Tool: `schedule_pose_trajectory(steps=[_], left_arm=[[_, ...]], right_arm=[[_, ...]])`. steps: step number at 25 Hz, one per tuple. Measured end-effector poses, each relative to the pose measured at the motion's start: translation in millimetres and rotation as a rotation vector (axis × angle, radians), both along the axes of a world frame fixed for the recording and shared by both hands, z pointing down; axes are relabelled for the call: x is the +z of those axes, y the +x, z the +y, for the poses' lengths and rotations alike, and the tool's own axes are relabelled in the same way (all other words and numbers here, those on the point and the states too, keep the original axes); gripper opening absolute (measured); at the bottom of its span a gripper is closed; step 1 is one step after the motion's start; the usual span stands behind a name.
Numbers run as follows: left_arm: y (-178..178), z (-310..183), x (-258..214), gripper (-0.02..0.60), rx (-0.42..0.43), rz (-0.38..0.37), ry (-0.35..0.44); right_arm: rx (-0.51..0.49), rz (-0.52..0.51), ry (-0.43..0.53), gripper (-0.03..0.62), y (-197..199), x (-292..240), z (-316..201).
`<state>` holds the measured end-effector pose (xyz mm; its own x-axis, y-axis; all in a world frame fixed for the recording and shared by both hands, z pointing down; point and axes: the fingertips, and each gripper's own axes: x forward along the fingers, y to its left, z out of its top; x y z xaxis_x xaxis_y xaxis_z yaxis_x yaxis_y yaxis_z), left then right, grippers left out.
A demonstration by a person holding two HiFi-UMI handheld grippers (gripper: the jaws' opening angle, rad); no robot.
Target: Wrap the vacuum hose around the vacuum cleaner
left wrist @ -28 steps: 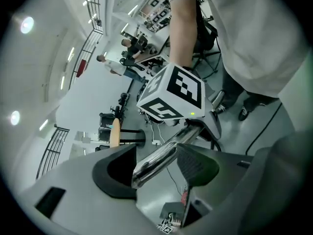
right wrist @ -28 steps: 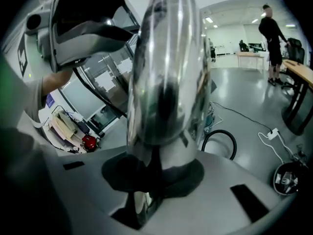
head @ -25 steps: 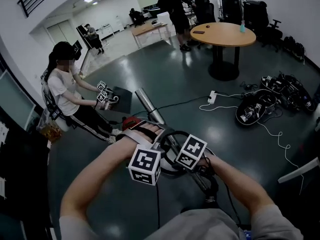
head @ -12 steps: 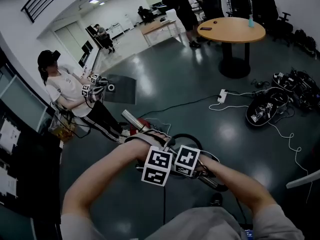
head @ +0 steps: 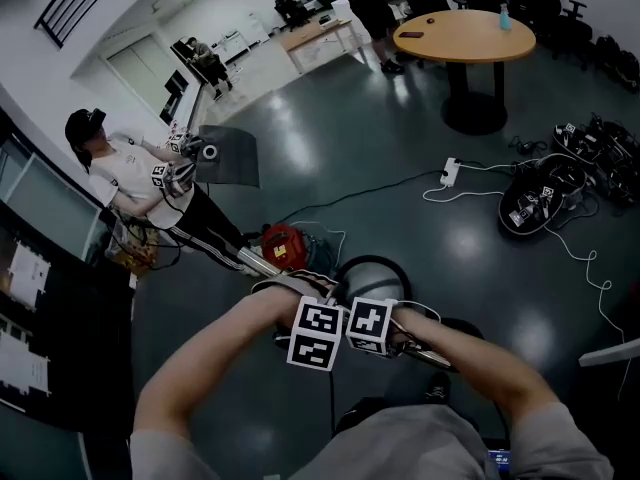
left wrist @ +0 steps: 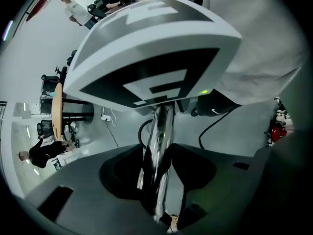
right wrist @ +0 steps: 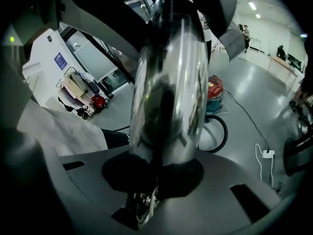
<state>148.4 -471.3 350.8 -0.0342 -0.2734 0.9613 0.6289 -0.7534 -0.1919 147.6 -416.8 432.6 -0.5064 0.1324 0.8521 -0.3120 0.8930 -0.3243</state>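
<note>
I've got the left gripper (left wrist: 160, 180) and right gripper (right wrist: 154, 180) clamped on the chrome wand (right wrist: 168, 82). Wrapping's barely begun: next I'd swing the hose (head: 372, 261) round the vacuum cleaner (head: 283, 241), far left.

The left gripper (left wrist: 157, 180) and right gripper (right wrist: 152, 182) draw together; the shiny chrome vacuum tube (head: 258, 262) sinks lower, uncovering the red round vacuum cleaner (head: 283, 240).

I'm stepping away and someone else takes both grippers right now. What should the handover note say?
Left gripper: shut on the wand.
Right gripper: shut on the same wand, right beside the left one.
Vacuum: on the floor ahead, slightly to the left.
Hose: a loose loop on the floor next to the vacuum, not around it.
Done: wand held in both grippers.
Left: wind the hose around the vacuum.
</note>
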Motion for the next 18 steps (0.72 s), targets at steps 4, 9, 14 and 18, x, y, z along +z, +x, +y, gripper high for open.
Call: schedule_pose_trajectory(steps=[4, 9, 14, 18], left_arm=[[-3.0, 11.2, 26.1, 0.189, -0.059, -0.030, -0.117], [-1.4, 10.0, 45.4, 0.181, -0.073, 0.029, -0.247], [-11.0, -10.1, 70.3, 0.181, -0.070, 0.064, -0.325], [-22.5, -34.9, 89.6, 0.179, -0.010, 0.065, -0.334]], right_arm=[[-0.067, 0.065, -0.001, 0.091, 7.5, 21.9, 6.9], [-0.114, 0.121, 0.015, 0.091, 16.5, 36.4, -1.0], [-0.099, 0.184, -0.034, 0.091, 11.5, 56.4, -18.7], [-0.062, 0.242, -0.058, 0.091, 3.8, 65.2, -41.7]])
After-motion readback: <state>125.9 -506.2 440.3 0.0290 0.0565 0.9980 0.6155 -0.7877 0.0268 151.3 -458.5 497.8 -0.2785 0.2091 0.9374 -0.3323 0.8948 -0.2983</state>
